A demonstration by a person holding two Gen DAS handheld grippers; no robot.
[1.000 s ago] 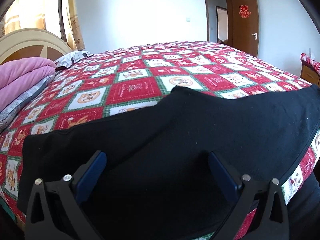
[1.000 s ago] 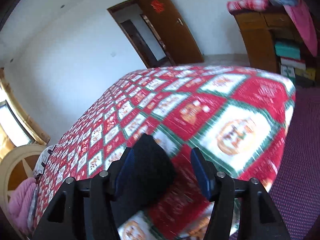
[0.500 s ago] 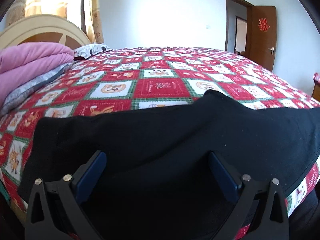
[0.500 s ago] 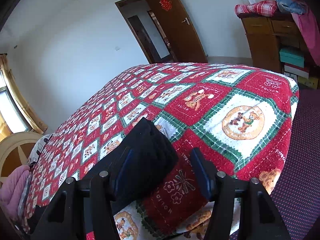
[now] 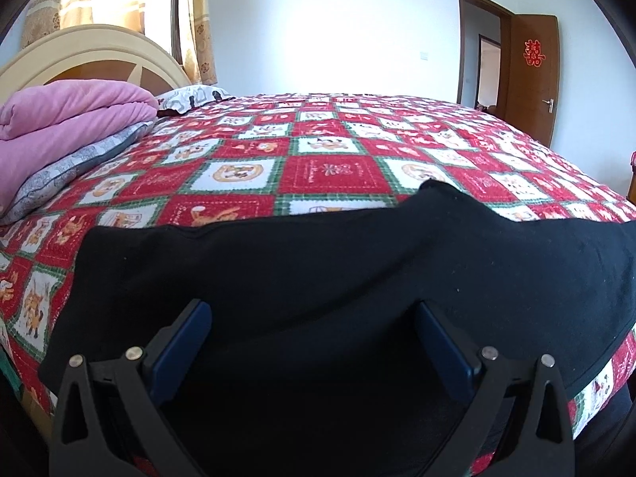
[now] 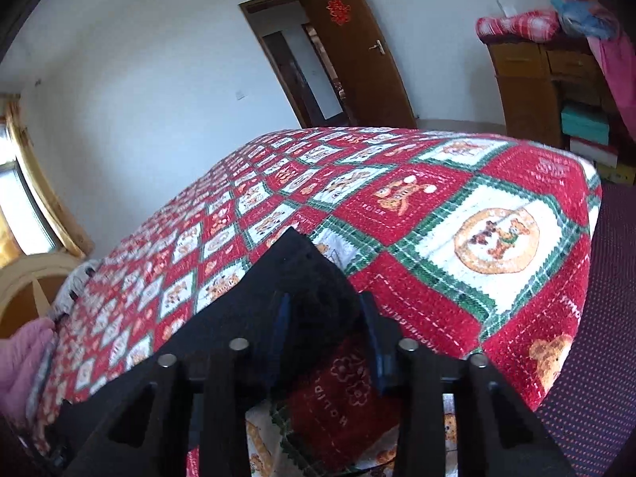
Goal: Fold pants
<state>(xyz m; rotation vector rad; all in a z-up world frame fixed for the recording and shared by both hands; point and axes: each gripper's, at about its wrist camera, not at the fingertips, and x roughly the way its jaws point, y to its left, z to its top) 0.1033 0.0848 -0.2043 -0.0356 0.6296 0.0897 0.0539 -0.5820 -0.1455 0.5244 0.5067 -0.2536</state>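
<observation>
Nearest in the right wrist view, the right gripper (image 6: 324, 318) has just been narrowing its jaws, and a bunched end of the black pants (image 6: 254, 310) now sits between them, the pads apparently pinching the cloth. That end looks like a leg hem or corner, taken up so it can be carried over the rest of the garment.

In the left wrist view, the left gripper (image 5: 312, 330) stands wide over the broad middle of the pants (image 5: 318, 270), its fingers (image 5: 181, 344) spread with cloth under them but nothing pinched. It seems placed to steady or pick up the near edge.

The pants lie flat along the near side of the bed (image 5: 326, 171), their far edge running left to right with one raised point right of centre. Beyond it the patterned bedspread is open, giving plenty of room to fold away. Far left, a pink quilt (image 5: 67, 115) and a pillow (image 5: 190, 97) sit well apart, at the headboard.
</observation>
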